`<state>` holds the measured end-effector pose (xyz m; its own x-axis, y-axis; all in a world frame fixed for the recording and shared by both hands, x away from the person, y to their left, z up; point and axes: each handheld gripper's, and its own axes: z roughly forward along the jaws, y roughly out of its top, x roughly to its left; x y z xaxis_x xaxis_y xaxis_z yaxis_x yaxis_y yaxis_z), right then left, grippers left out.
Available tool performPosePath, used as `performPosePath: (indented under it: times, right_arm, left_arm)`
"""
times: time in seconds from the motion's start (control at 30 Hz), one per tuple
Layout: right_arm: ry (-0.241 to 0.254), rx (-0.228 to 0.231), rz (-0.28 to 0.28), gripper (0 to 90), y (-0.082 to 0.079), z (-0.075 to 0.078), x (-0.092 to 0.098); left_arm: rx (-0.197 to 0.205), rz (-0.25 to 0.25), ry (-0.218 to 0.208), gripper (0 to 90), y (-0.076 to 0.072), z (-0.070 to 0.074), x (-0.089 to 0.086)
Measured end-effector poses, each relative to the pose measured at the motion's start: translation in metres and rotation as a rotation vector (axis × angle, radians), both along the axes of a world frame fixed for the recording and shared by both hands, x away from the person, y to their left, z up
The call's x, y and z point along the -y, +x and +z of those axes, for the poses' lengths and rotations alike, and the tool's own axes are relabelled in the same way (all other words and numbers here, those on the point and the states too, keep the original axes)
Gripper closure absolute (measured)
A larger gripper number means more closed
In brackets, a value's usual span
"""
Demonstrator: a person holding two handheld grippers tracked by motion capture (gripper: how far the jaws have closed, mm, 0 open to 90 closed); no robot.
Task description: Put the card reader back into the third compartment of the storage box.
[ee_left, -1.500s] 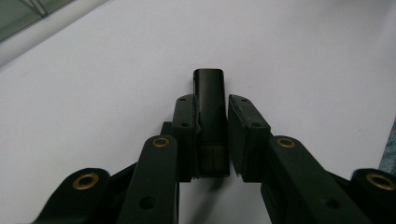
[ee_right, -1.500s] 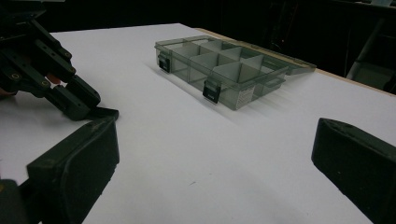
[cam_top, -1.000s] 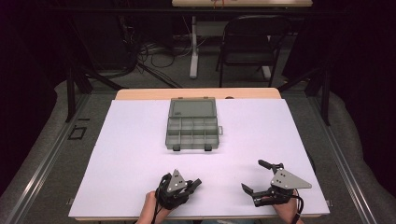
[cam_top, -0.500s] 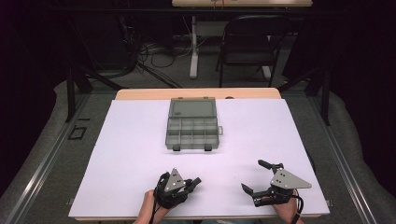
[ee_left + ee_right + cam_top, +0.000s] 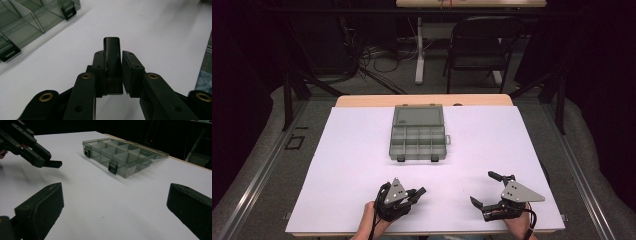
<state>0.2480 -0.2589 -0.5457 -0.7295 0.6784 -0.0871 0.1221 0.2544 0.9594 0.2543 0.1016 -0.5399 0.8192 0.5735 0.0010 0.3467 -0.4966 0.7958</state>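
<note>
Nothing moved; organizer box (image 5: 417, 134) beyond jaws.

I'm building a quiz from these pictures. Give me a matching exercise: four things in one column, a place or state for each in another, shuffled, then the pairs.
Things
1. left gripper
2. right gripper
3. organiser box
4. folding chair

Places or states
A. lid open, compartments empty
B. jaws wide apart
C. on the floor beyond the table
D. jaws nearly closed

Pairs: 1-D, 2-B, 3-A, 4-C
</note>
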Motion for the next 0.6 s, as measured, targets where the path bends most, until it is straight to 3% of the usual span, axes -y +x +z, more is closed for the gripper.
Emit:
performPosePath:
  times: [0.6]
  right_arm:
    - [-0.007, -0.013, -0.005, 0.5, 0.001, -0.001, 0.001]
  left_arm:
    - [0.043, 0.004, -0.017, 73.4, 0.008, 0.015, -0.008]
